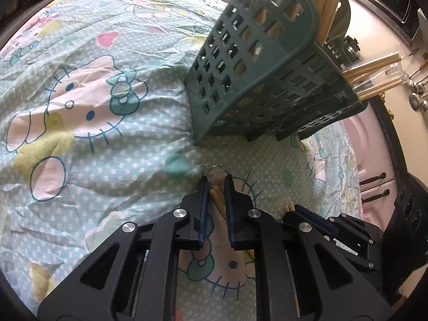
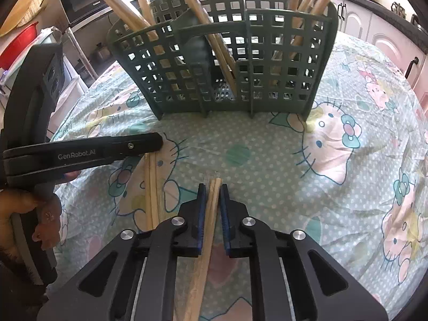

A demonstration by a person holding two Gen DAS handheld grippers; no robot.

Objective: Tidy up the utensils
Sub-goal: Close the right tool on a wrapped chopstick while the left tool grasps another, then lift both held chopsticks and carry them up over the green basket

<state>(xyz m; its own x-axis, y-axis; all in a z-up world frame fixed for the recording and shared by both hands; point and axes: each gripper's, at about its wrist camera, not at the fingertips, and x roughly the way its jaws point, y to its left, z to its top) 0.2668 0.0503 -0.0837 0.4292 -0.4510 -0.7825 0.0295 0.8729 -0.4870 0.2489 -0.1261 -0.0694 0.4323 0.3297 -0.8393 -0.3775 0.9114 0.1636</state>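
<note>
A dark green plastic utensil basket (image 2: 222, 61) stands on the patterned tablecloth and holds several wrapped wooden chopstick pairs (image 2: 216, 45); it also shows in the left wrist view (image 1: 256, 61). My right gripper (image 2: 213, 187) is shut on a wrapped pair of chopsticks (image 2: 207, 224) just above the cloth, in front of the basket. My left gripper (image 1: 216, 180) is closed around another wrapped chopstick pair (image 1: 218, 198) lying on the cloth; in the right wrist view that pair (image 2: 152, 187) lies under the left gripper's fingers (image 2: 139, 144).
The Hello Kitty tablecloth (image 1: 80, 93) covers the whole round table (image 2: 334, 176). A microwave (image 2: 80, 0) and a red bowl (image 2: 18, 42) stand beyond the table's left edge. Pink cabinets (image 2: 385, 45) are at the right.
</note>
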